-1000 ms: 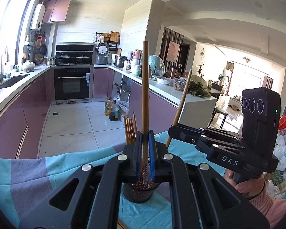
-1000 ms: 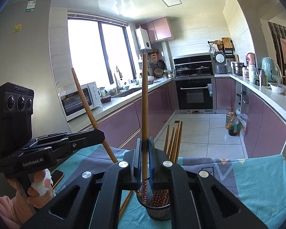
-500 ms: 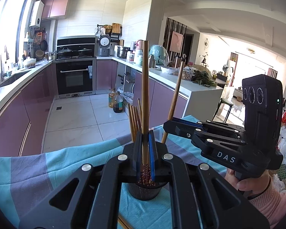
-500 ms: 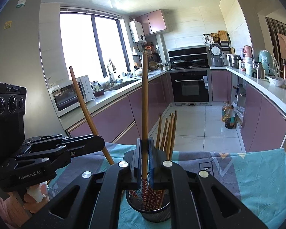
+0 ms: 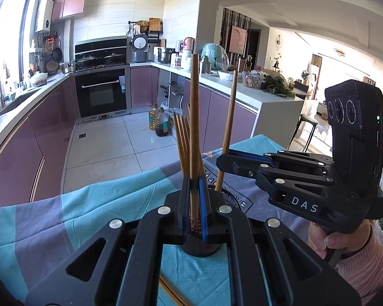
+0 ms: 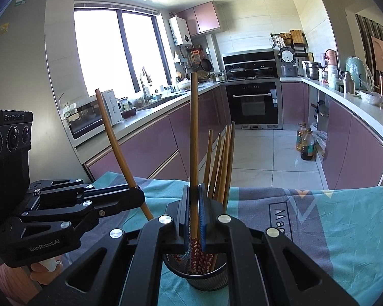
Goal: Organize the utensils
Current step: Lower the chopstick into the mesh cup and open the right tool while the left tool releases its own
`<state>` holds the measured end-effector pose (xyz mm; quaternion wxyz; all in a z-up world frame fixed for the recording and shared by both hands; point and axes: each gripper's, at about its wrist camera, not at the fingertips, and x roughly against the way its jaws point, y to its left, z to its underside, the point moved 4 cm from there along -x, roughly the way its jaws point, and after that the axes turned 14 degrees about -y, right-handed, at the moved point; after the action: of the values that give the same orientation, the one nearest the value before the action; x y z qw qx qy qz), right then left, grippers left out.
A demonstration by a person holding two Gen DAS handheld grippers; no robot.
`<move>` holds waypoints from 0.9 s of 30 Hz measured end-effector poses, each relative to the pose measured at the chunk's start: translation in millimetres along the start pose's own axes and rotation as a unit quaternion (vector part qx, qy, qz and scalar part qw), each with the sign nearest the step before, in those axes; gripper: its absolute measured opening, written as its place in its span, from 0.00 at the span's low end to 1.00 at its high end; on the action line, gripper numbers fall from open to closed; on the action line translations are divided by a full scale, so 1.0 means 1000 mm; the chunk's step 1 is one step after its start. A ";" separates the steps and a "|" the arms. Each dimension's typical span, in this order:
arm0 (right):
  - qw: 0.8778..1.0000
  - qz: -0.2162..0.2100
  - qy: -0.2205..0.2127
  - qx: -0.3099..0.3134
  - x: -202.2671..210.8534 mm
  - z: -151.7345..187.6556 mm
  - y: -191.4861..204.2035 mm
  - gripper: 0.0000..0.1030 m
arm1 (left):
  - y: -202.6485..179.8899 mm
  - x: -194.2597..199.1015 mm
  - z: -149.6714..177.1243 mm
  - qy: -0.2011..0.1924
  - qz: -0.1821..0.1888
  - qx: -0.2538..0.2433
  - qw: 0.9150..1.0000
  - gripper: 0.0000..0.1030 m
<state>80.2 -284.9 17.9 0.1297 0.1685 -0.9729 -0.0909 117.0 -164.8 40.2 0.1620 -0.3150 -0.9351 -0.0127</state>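
Note:
My left gripper [image 5: 194, 193] is shut on a wooden chopstick [image 5: 194, 132], held upright with its patterned end over the black mesh holder [image 5: 201, 246]. My right gripper [image 6: 194, 204] is shut on another chopstick [image 6: 194, 137], upright, its patterned end down in the mesh holder [image 6: 204, 279]. Several chopsticks [image 6: 222, 163] stand in the holder. In the left wrist view the right gripper [image 5: 220, 163] comes in from the right with its chopstick [image 5: 228, 130]. In the right wrist view the left gripper [image 6: 140, 196] comes in from the left with its chopstick [image 6: 117, 150] tilted.
The holder stands on a teal and purple cloth [image 6: 332, 219] over the table. A loose chopstick [image 5: 172, 292] lies on the cloth near my left gripper. Behind are purple kitchen cabinets [image 6: 150, 150], an oven [image 6: 252, 102] and oil bottles [image 6: 305, 144] on the floor.
Both grippers have lowered and drawn closer to the holder. The patterned ends of the held chopsticks now sit lower in or over the holder.

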 end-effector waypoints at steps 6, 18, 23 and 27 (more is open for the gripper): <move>1.000 0.001 0.013 -0.005 -0.006 0.008 -0.002 0.05 | 0.005 -0.006 0.010 0.021 -0.002 0.000 1.000 0.07; 0.999 0.006 0.035 -0.012 -0.017 0.018 -0.007 0.05 | 0.014 -0.026 0.020 0.052 -0.002 0.005 0.999 0.07; 0.999 0.008 0.037 -0.015 -0.019 0.020 -0.010 0.05 | 0.014 -0.039 0.017 0.057 -0.003 0.005 0.998 0.07; 0.999 0.011 0.039 -0.015 -0.023 0.020 -0.010 0.06 | 0.017 -0.047 0.014 0.058 -0.006 0.008 0.998 0.07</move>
<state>98.2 -283.8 -8.1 0.1714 0.1592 -0.9673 -0.0975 157.6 -176.8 10.8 0.2189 -0.3070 -0.9259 -0.0243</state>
